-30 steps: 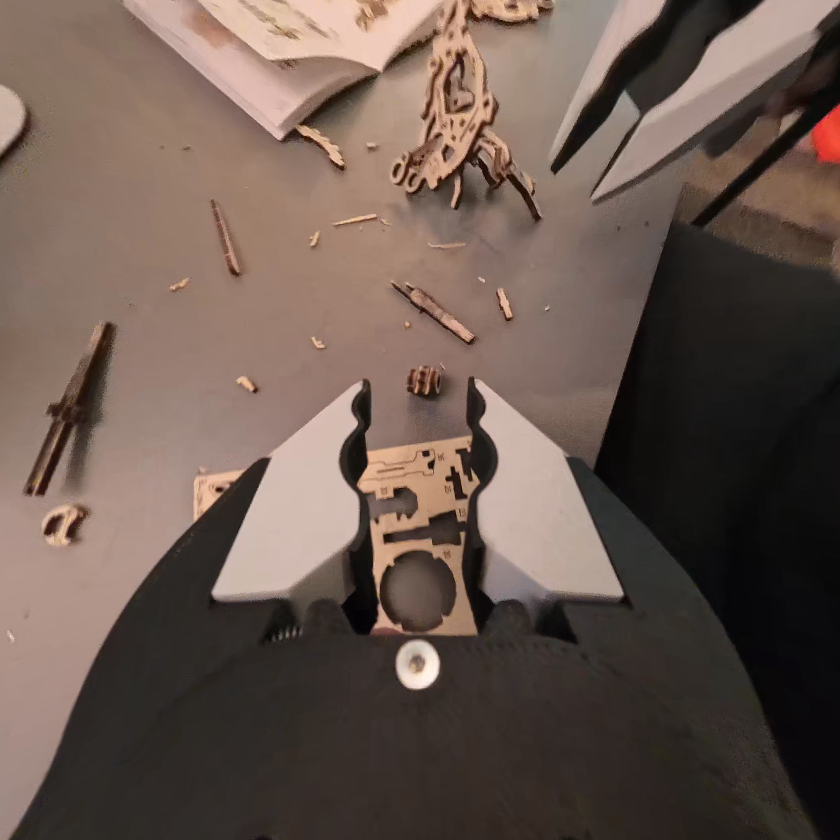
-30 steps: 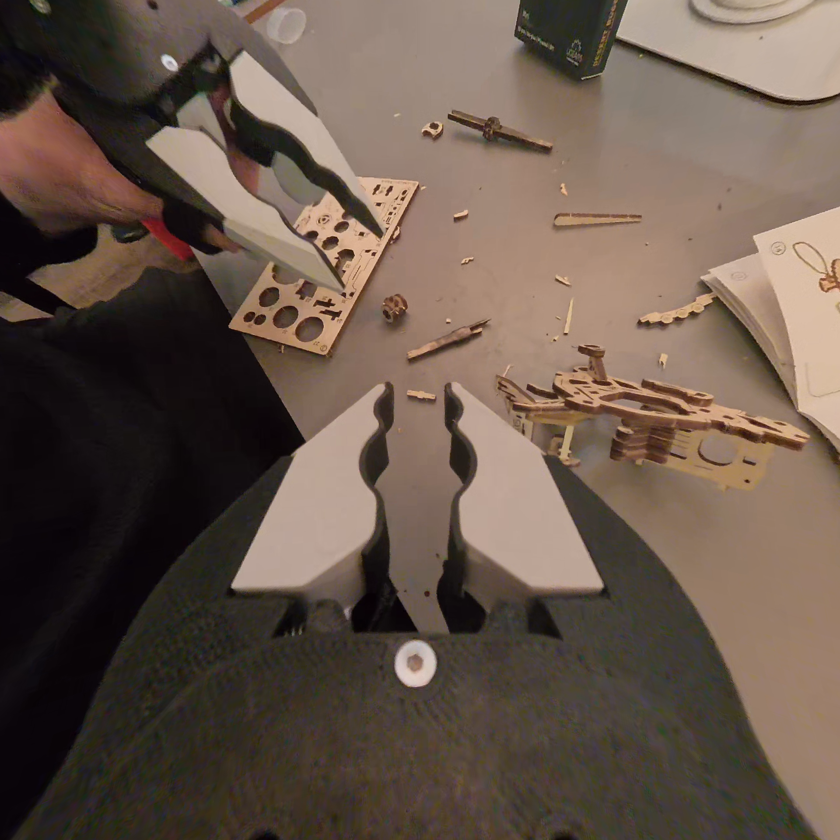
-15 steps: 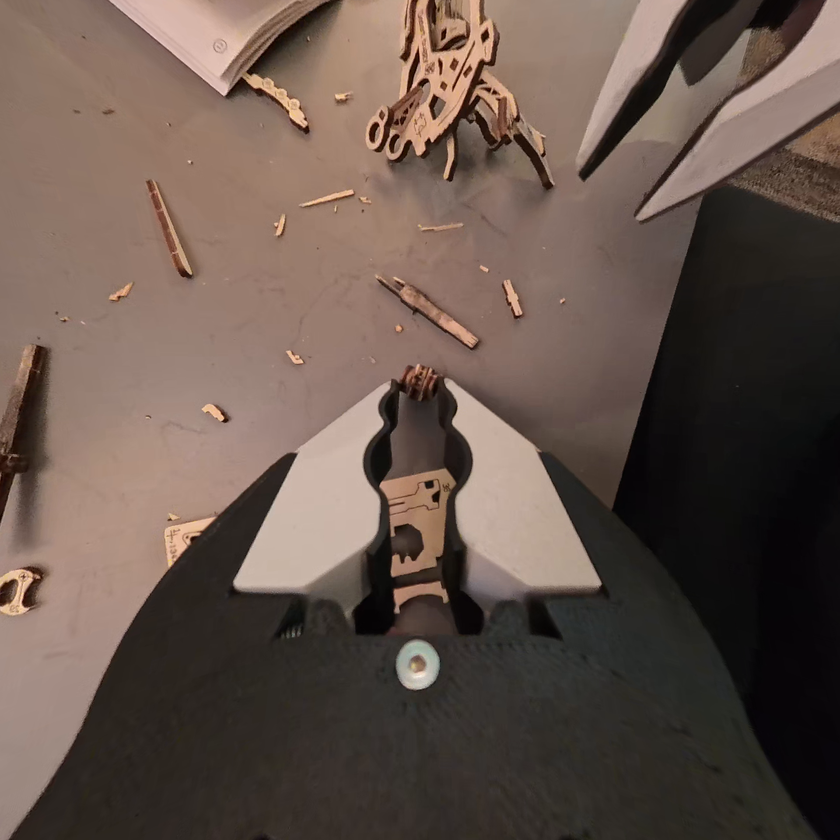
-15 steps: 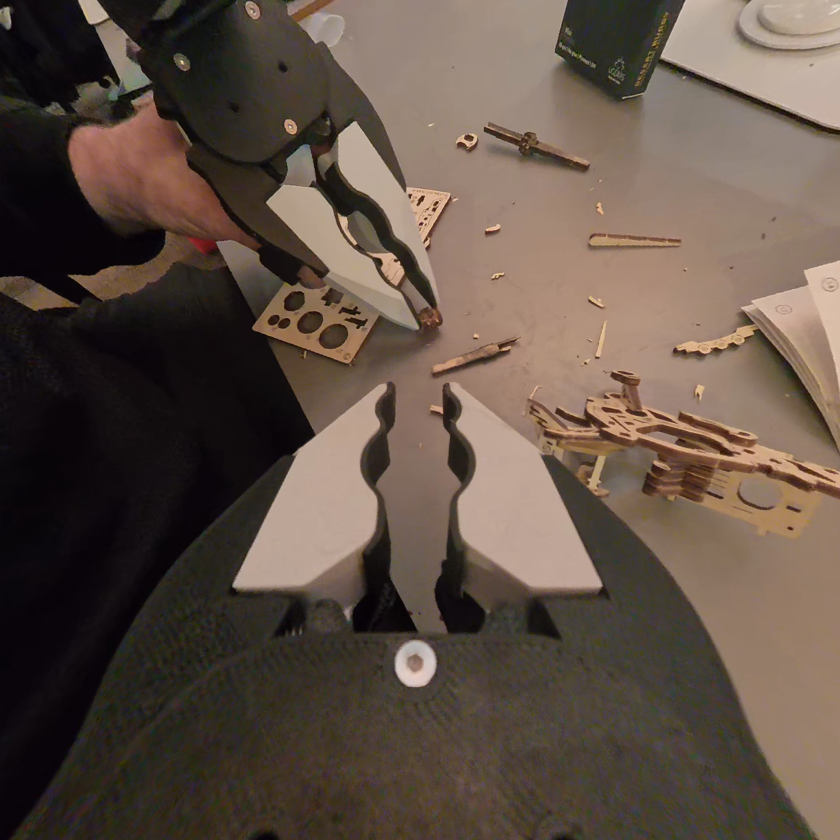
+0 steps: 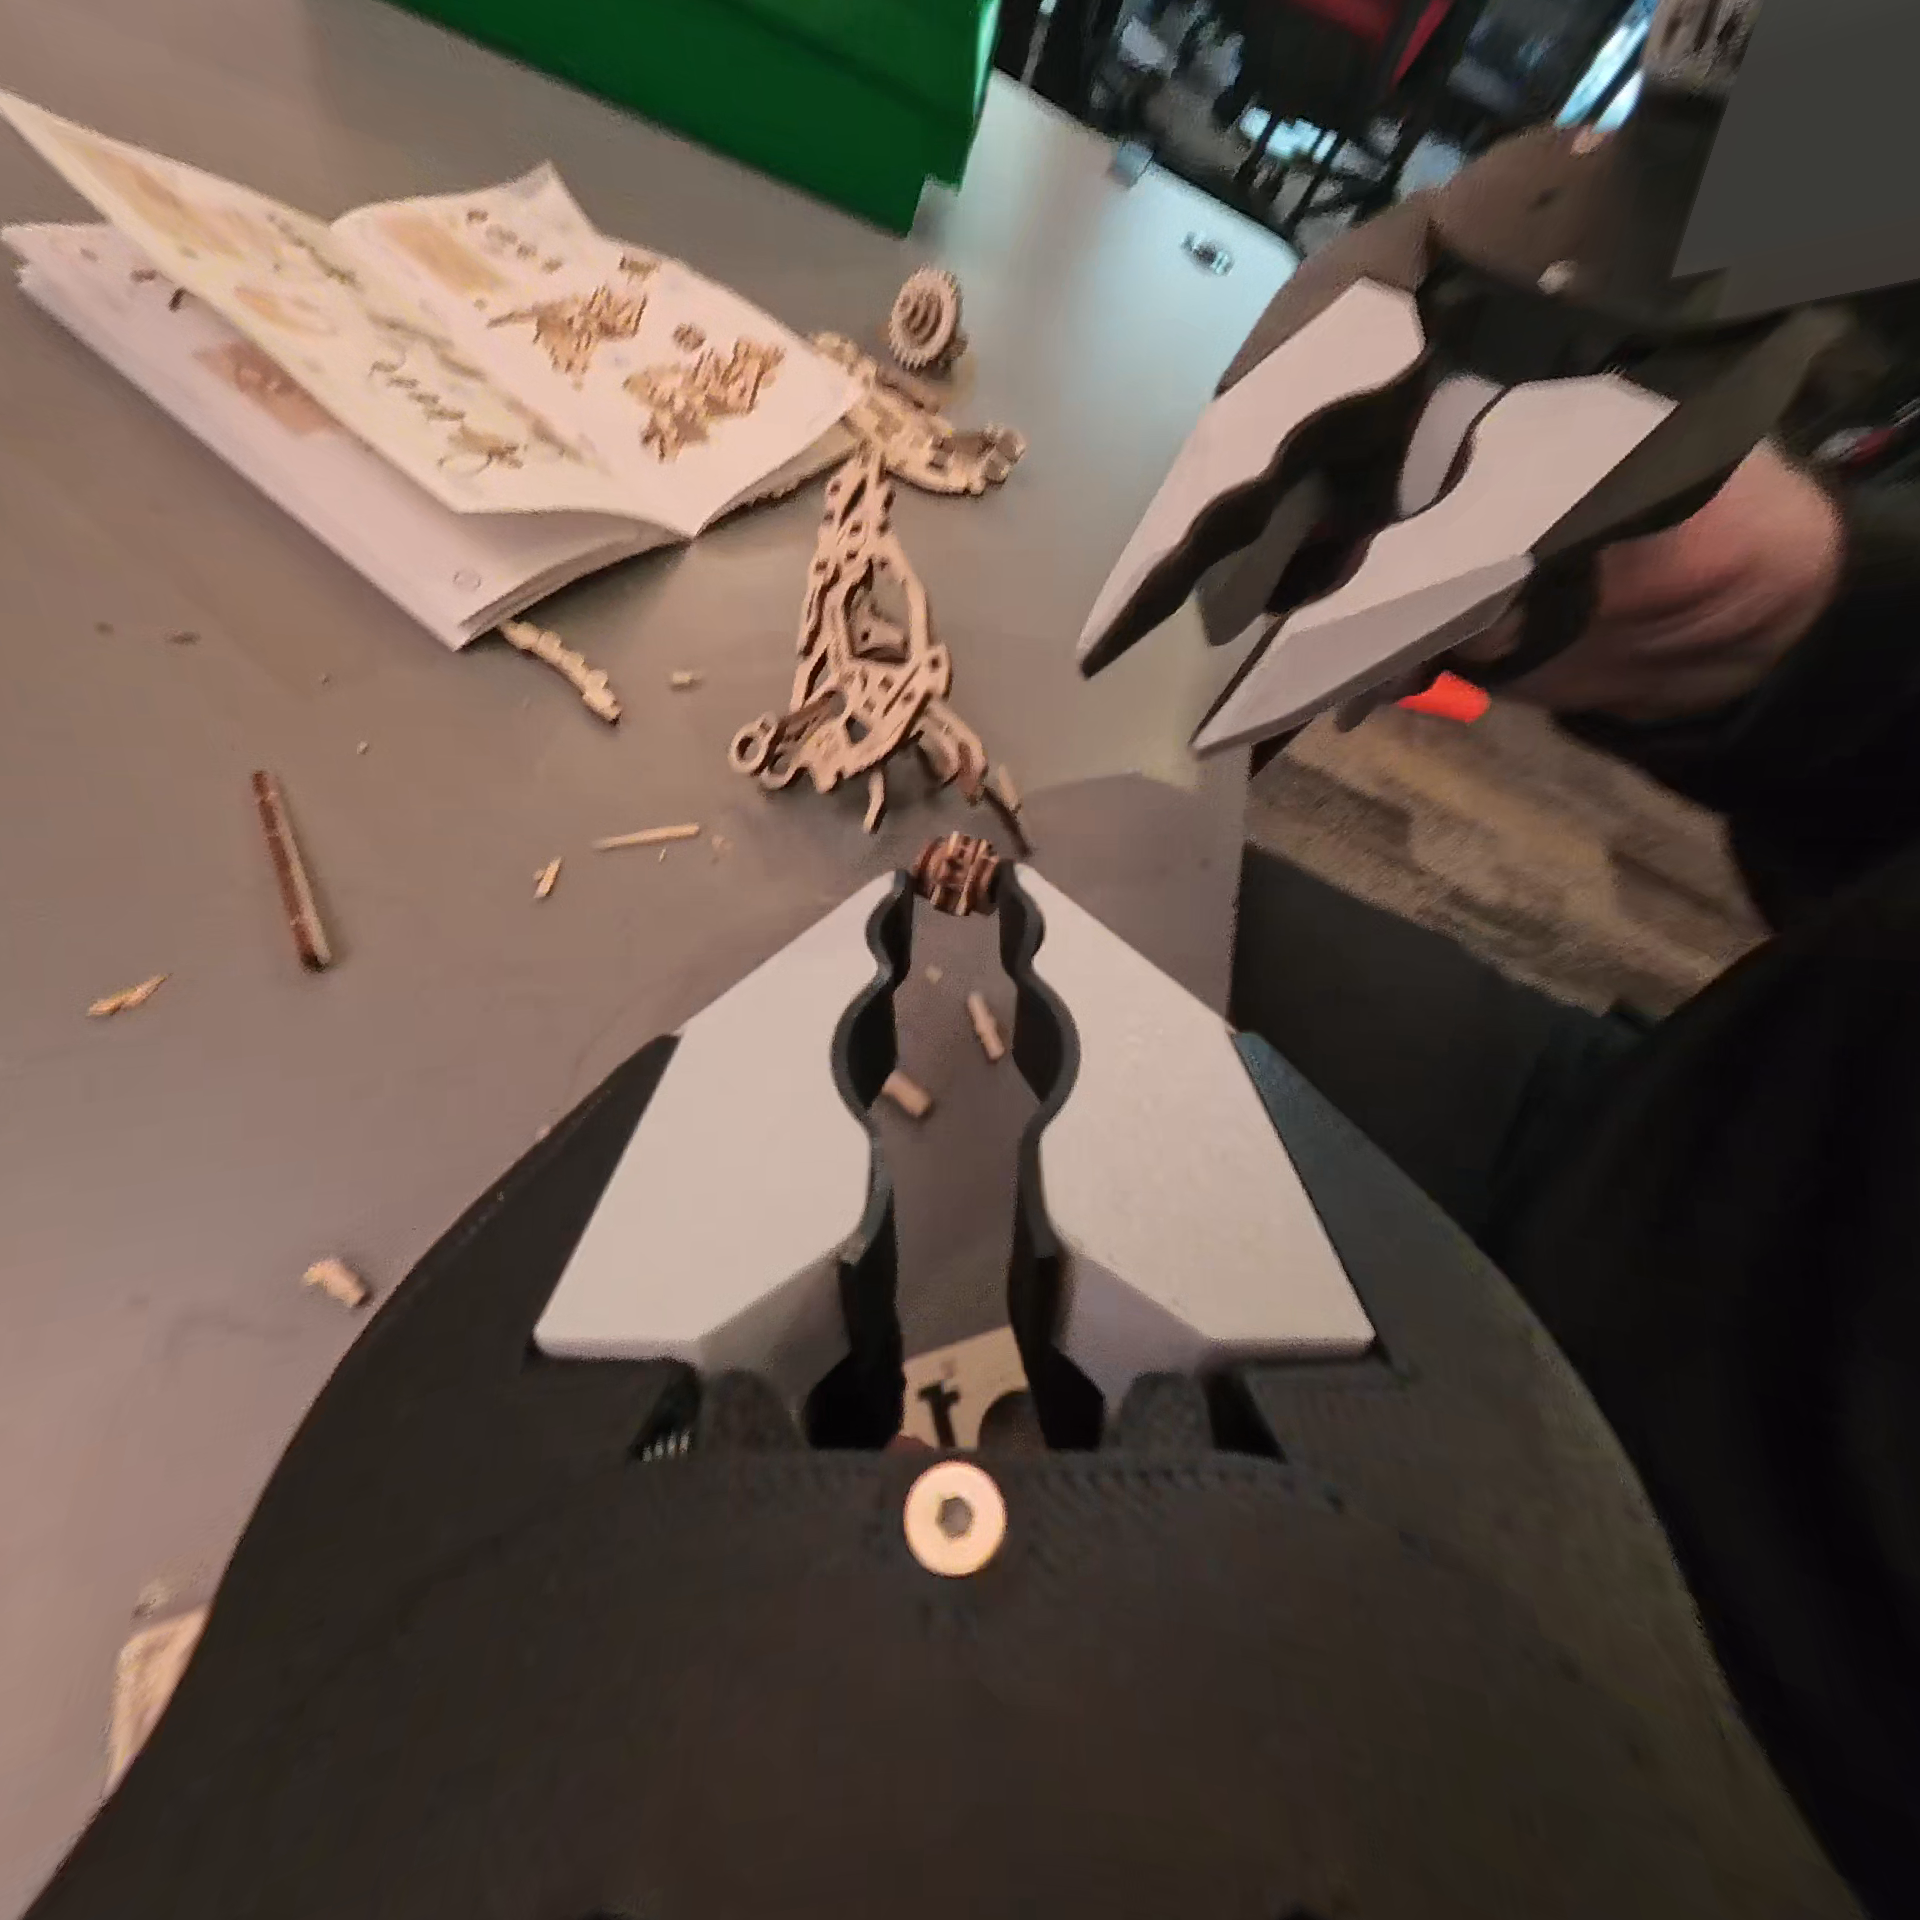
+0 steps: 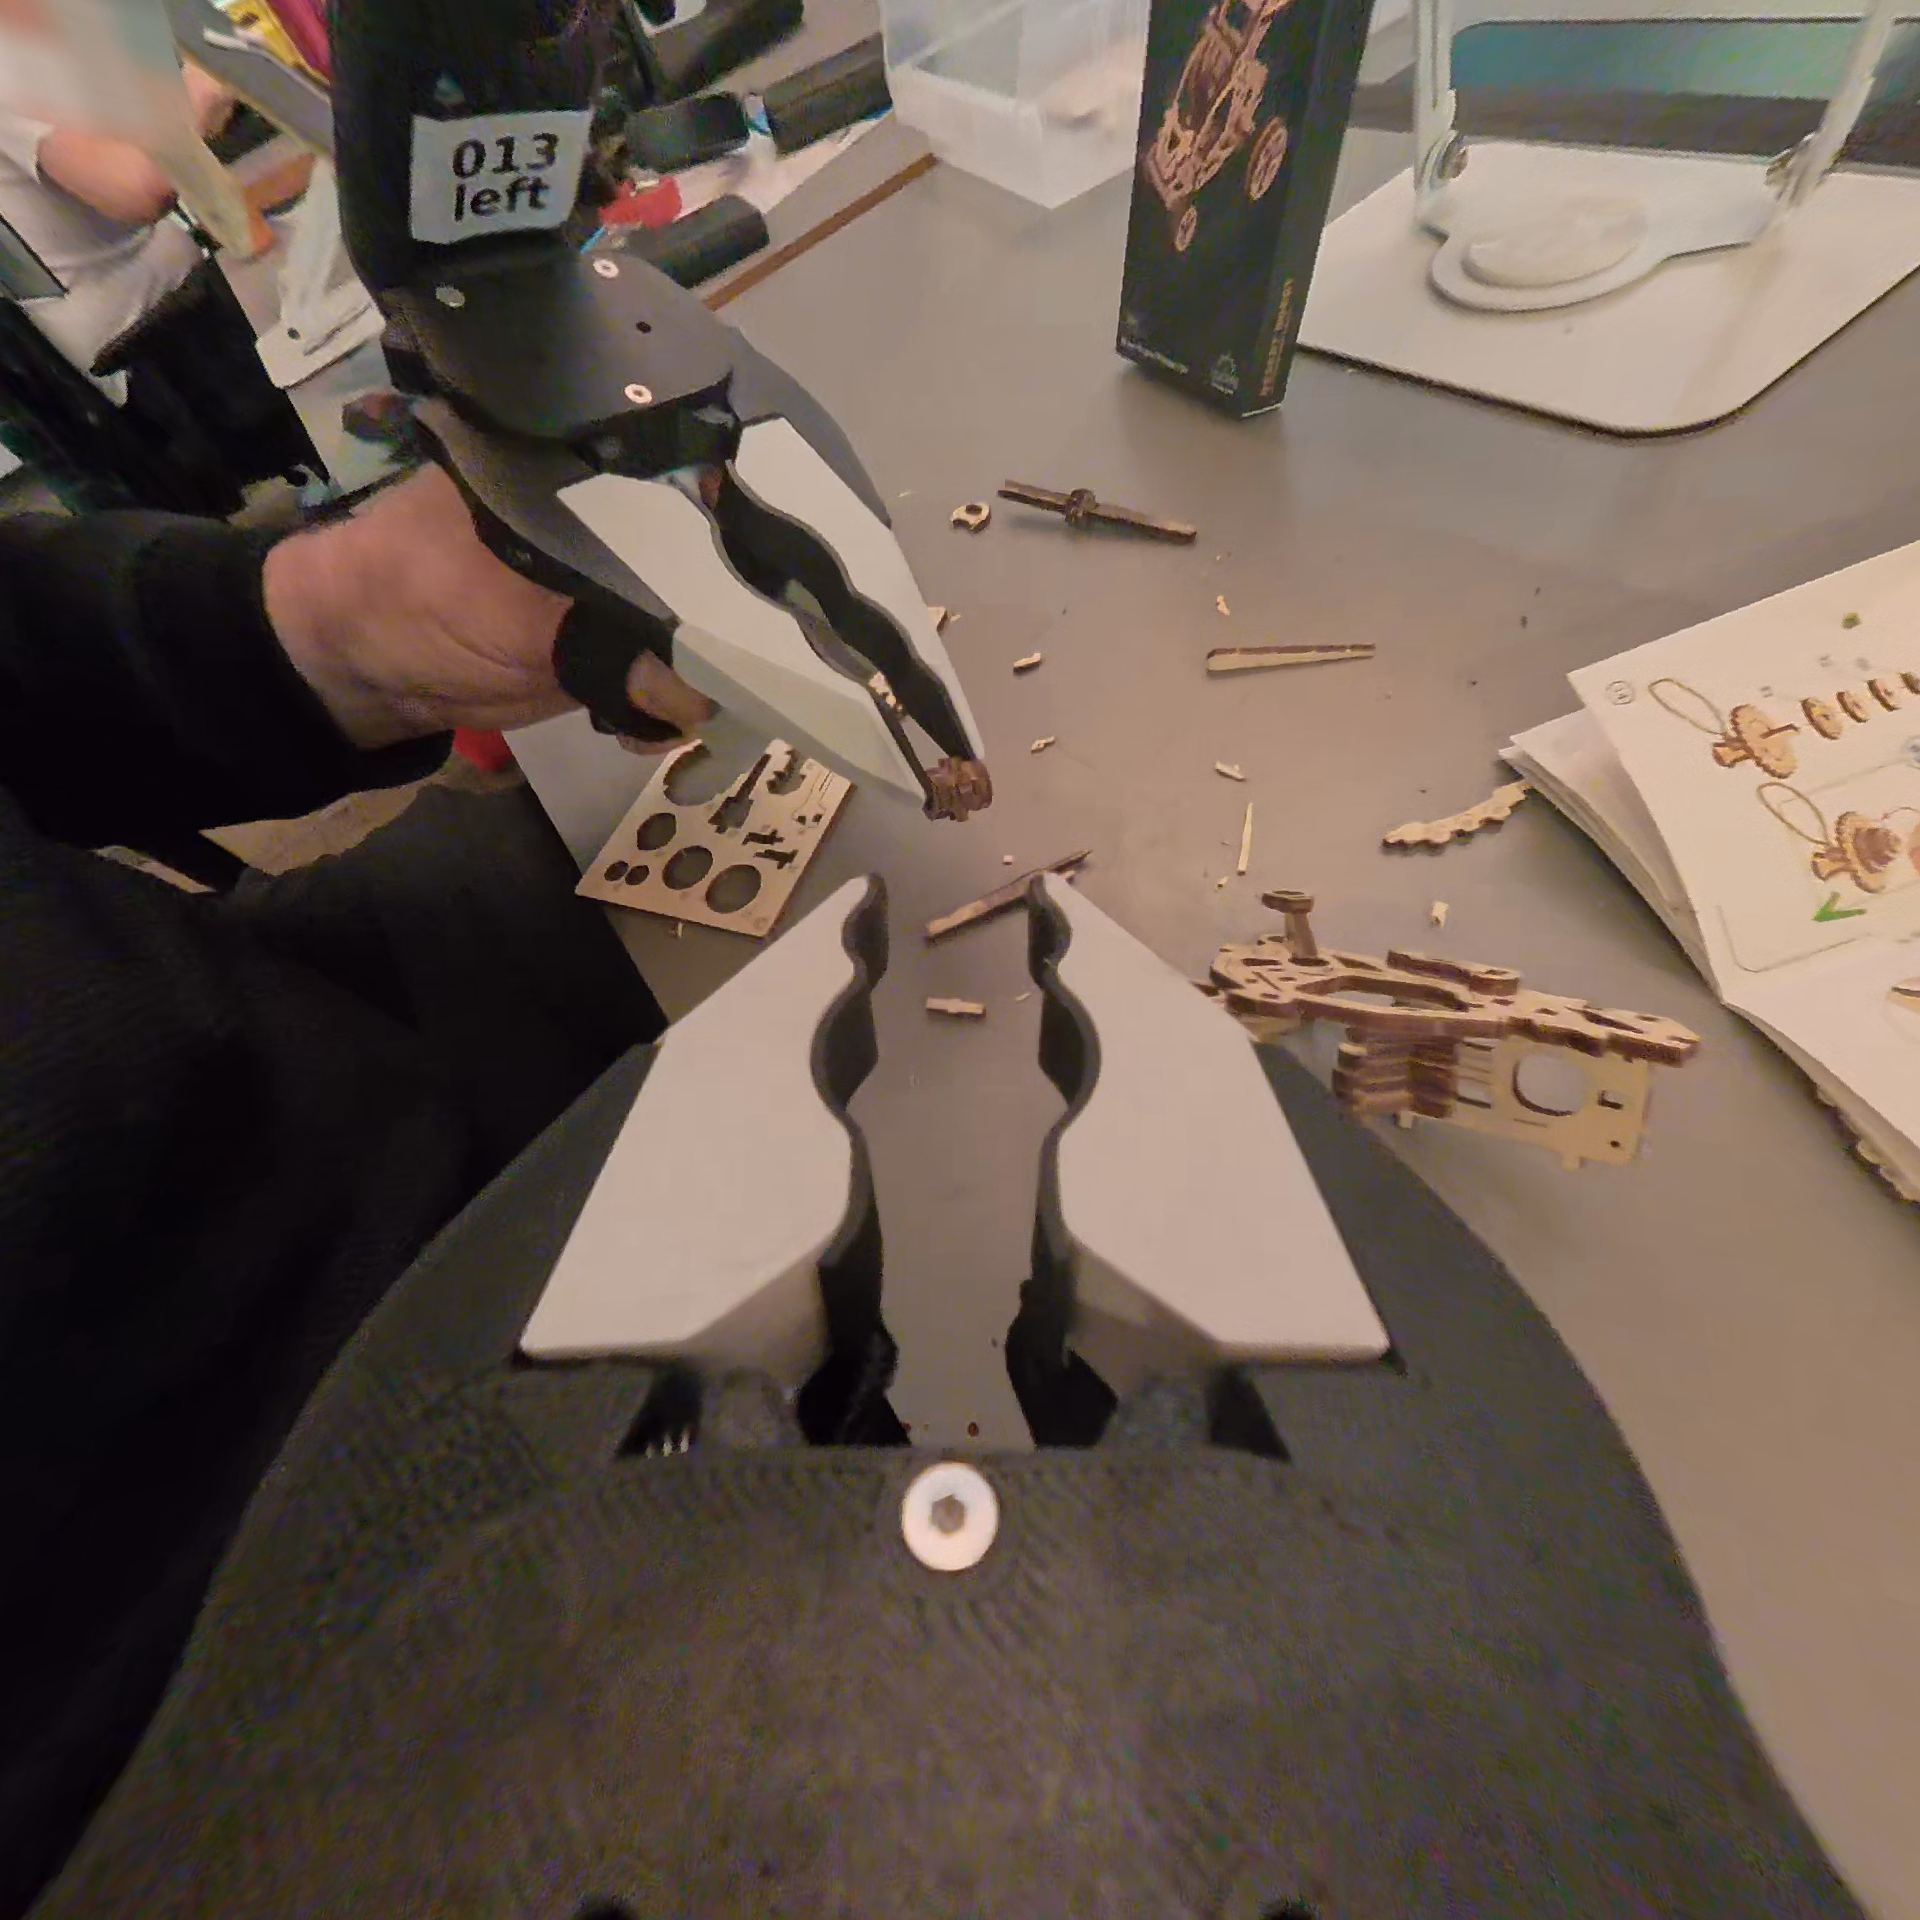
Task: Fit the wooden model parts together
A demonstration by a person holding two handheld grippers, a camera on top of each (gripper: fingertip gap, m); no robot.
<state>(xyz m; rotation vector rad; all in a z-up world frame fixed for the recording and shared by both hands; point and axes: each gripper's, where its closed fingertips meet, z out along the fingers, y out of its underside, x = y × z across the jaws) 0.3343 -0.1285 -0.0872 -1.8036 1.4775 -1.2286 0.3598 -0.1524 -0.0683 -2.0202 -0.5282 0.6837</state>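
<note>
My left gripper (image 5: 957, 883) is shut on a small wooden gear (image 5: 956, 876) at its fingertips and holds it above the grey table; the same gripper (image 6: 951, 795) and gear (image 6: 958, 790) show in the right wrist view. My right gripper (image 6: 954, 899) is open and empty, low over the table near the front edge; it also shows in the left wrist view (image 5: 1138, 701). The half-built wooden model (image 6: 1444, 1039) lies just right of my right gripper and beyond the gear in the left wrist view (image 5: 868, 665).
An open instruction booklet (image 5: 436, 384) lies beside the model, also in the right wrist view (image 6: 1766, 831). A punched-out wooden sheet (image 6: 717, 842), a dark axle (image 6: 1091, 511), a thin stick (image 6: 1003, 896), a flat wedge (image 6: 1288, 657) and chips lie about. A dark box (image 6: 1236, 197) stands behind.
My left gripper closed on the small gear on the table and lifted it off the surface. My right gripper stayed open and shifted only slightly.
</note>
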